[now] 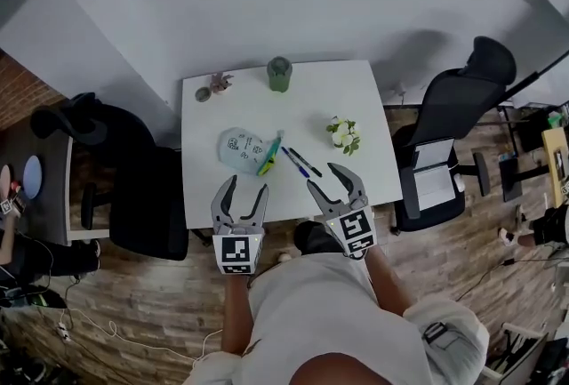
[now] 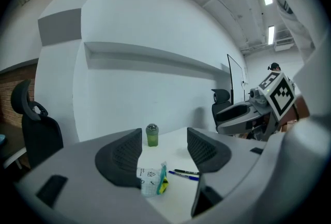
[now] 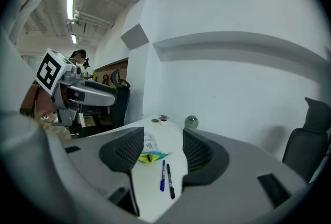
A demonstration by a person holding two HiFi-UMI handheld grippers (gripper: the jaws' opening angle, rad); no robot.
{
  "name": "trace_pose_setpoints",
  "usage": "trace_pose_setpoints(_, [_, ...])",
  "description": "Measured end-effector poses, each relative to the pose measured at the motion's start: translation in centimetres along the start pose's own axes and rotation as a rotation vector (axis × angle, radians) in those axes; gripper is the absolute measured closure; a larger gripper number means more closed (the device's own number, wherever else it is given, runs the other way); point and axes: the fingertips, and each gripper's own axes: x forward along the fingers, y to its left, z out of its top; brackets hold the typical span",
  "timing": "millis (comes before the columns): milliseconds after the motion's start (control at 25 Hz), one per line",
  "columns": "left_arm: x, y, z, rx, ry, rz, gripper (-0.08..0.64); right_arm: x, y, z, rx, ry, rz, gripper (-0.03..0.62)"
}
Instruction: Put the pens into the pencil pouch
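Nothing in yet: two pens (image 1: 295, 164) lie mid-frame on the table (image 1: 373, 108), just right of the pouch (image 1: 244, 149). Left gripper (image 1: 248, 185) and right gripper (image 1: 321, 176) both spread, empty. Pouch mouth possibly open, too small to confirm.

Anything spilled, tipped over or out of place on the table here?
Nothing stands out: the pale blue plastic pouch lies on the white table, the blue pen and the black pen beside it, the green cup upright.

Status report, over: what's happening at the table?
Left gripper, right gripper: open, empty. Blue pen, black pen beside pouch on table. Nothing blocking.
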Motion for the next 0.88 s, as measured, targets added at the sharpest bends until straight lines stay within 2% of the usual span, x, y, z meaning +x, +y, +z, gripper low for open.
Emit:
trace_pose_setpoints(240, [4.2,-0.2,-2.9,-0.015,0.103,0.013,0.296,3.7,-0.8,-4.8,0.026,0.115,0.115,0.372])
trace_pose_setpoints(520, [7.7,-1.7,-6.6,-0.02,0.211,-0.014,0.333,6.3,-0.9,-10.6,0.043,0.243,0.216,0.409])
trace_pose_setpoints(680, [9.1,-2.3,-8.8,-0.022,0.271,-0.02,0.347,7.5,-0.8,-13.2,0.044,0.297,0.256,0.444])
trace_pose_setpoints(880, [10.4,-2.9,-11.7,-0.025,0.352,-0.043,0.353,8.6,-0.4,-15.9,0.06,0.366,0.286,0.448])
